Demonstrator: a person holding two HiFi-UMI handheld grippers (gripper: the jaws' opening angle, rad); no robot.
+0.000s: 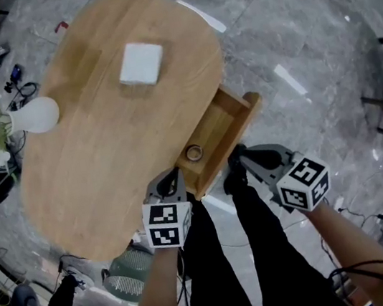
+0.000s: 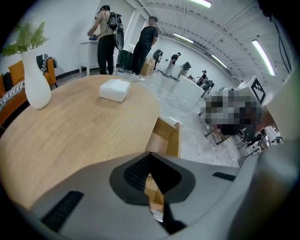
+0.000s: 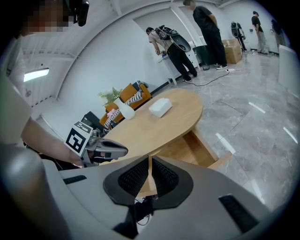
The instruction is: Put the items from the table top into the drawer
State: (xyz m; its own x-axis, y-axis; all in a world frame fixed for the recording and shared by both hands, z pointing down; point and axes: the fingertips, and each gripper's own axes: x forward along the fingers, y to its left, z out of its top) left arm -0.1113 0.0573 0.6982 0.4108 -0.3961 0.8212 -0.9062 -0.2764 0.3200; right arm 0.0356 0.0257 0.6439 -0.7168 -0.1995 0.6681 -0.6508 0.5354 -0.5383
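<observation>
Head view: the white box [image 1: 141, 63] lies far up the wooden counter [image 1: 98, 157], well beyond both claws and nearer the left claw [image 1: 170, 183] than the right claw [image 1: 242, 159] — the near end of the open drawer [image 1: 250, 104], a ring [image 1: 194, 153] in it, sits between them. Left gripper view: jaws pressed together on nothing, box ahead and a little left. Right gripper view: jaws likewise closed and empty — grey tiled floor [image 3: 262, 117] beyond.

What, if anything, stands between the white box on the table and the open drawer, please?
Nothing visible does. Bare table top lies between the white box and the open drawer; the vase stands well aside at the table's edge. Only a small ring lies in the drawer.
</observation>
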